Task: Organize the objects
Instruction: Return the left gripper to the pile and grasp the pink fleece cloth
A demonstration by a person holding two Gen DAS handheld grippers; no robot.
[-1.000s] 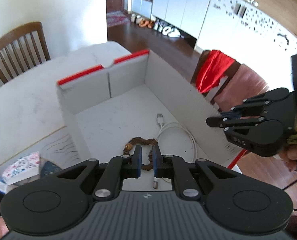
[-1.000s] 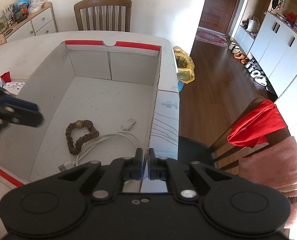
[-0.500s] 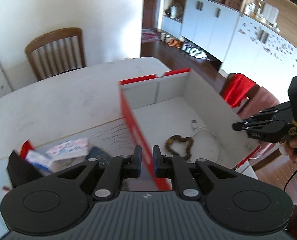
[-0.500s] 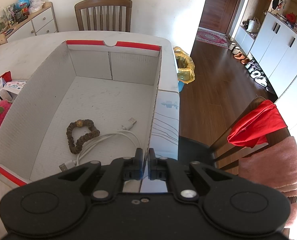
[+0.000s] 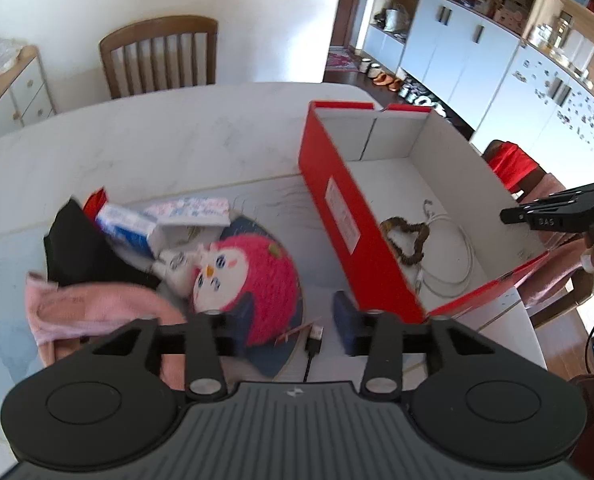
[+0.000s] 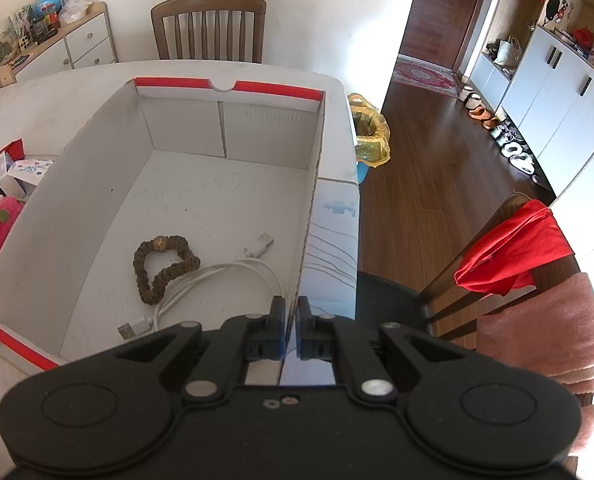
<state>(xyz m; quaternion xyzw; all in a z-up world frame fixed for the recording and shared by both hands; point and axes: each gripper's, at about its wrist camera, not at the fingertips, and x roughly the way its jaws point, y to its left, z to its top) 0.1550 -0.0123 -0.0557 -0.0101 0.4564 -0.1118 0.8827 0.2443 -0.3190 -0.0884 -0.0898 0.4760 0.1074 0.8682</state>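
So the left tool [image 5: 283, 326] has swung off the box in the last second and opened up wide, holding nothing, and it's now hanging right over the round pink plush toy with the bird face [image 5: 253, 276], which looks like the next pickup to me. Just beside that plush there's a pink cloth [image 5: 93, 308], a black USB cable end [image 5: 315, 338], a blue-and-white carton [image 5: 131, 230] and something black [image 5: 81, 252], all piled on the white bench [image 5: 145, 144] left of the box. The right tool [image 6: 291, 318] hasn't budged: narrow, nearly closed, sitting at the near right wall of the red-and-white cardboard box [image 6: 315, 184], though I can't tell if it's actually pinching that wall. Inside the box a brown beaded bracelet [image 6: 163, 268] lies touching a coiled white USB cable [image 6: 233, 276]. Further back is a wooden slat-back chair [image 6: 209, 28]. Two items in, and the pile is still waiting.
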